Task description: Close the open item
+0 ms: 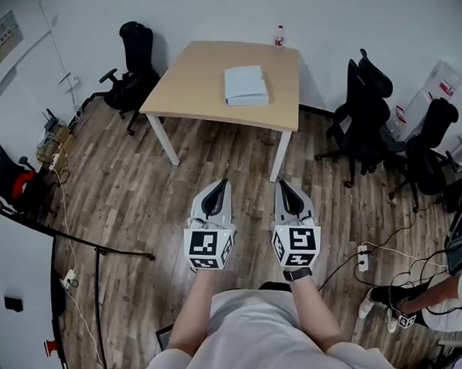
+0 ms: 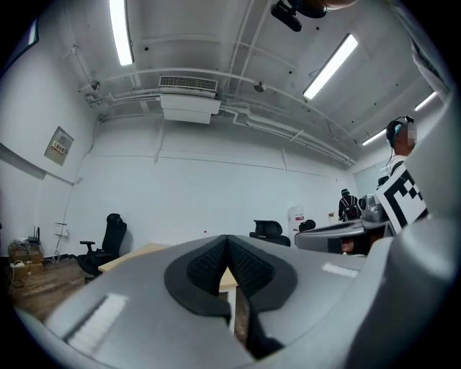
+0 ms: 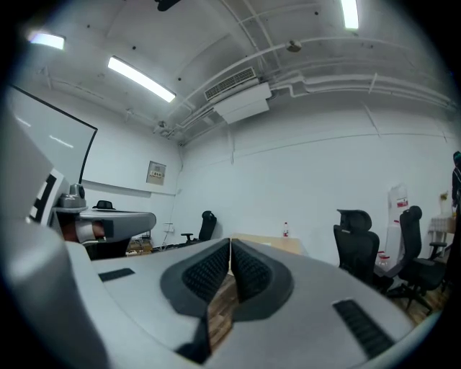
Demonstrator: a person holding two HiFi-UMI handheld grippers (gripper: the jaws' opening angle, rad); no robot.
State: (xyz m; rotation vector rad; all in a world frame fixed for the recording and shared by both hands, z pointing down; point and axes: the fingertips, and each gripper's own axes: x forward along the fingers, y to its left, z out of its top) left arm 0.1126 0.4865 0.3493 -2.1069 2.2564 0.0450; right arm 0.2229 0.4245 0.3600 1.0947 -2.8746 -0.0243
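Observation:
A pale flat white item (image 1: 245, 85), like a folder or thin case, lies on the light wooden table (image 1: 198, 71) at the far side of the room. From here I cannot tell how it stands open. Both grippers are held close to the person's body, well short of the table and above the wooden floor. My left gripper (image 1: 223, 184) is shut with nothing between its jaws, its tips meeting in the left gripper view (image 2: 227, 242). My right gripper (image 1: 280, 183) is likewise shut and empty (image 3: 230, 245). The table's edge shows between the left jaws.
A small bottle (image 1: 279, 35) stands at the table's far edge. Black office chairs stand to the left (image 1: 133, 61) and right (image 1: 364, 117) of the table. A power strip (image 1: 362, 257) with cables lies on the floor at right, near another person's legs (image 1: 409, 302). A glass partition rail (image 1: 75, 246) runs at left.

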